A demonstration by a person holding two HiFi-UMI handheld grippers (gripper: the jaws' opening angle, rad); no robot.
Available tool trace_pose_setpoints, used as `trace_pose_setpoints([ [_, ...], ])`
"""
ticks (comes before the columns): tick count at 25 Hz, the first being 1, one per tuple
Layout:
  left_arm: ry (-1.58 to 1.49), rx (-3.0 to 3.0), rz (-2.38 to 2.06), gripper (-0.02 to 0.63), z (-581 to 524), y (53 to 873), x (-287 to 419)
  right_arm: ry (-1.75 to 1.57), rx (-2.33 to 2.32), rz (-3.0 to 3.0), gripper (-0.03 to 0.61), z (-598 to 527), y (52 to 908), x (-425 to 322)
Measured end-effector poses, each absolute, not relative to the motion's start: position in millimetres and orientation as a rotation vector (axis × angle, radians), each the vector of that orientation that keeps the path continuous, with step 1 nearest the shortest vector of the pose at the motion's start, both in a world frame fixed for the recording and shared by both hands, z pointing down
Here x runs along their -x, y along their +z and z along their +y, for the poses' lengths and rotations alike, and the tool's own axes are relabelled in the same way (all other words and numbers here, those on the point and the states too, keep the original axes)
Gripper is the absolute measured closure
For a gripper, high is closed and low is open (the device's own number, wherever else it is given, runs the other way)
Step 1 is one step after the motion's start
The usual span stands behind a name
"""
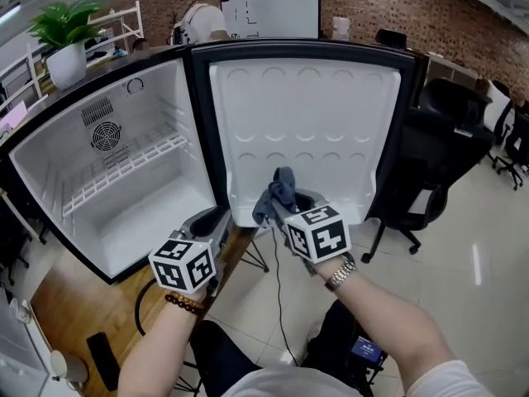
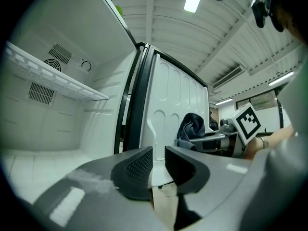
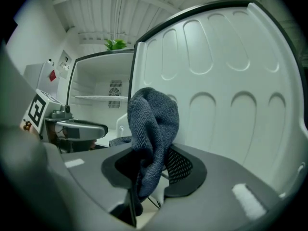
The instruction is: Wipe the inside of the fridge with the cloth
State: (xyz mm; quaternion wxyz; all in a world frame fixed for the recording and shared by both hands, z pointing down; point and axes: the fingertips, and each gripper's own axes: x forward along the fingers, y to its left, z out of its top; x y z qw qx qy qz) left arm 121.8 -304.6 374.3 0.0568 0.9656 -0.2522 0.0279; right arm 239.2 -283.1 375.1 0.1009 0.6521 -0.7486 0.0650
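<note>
Now both forearms [image 1: 388, 313] are reaching forward side by side. The right gripper [image 1: 278, 208] is clamping the blue cloth [image 1: 282, 187] near the fridge door [image 1: 331, 122]'s inner face; the left gripper [image 1: 216, 220], jaws slightly apart and empty, is pointing level.

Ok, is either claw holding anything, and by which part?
The right claw pinches the cloth near its lower end, most bunched above. The left claw holds nothing.

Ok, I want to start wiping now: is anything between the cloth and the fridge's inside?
The door is open. Only the left gripper hangs before the lower right corner of the fridge, between its opening and the cloth held by the right gripper.
</note>
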Motion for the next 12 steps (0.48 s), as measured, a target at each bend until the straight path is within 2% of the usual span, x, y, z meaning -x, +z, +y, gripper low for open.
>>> trace_pose_setpoints([
  [12, 0.150, -2.894, -0.646, 0.525, -283, 392, -162, 0.201, -2.053, -2.097, 0.453, -236, 379, -309],
])
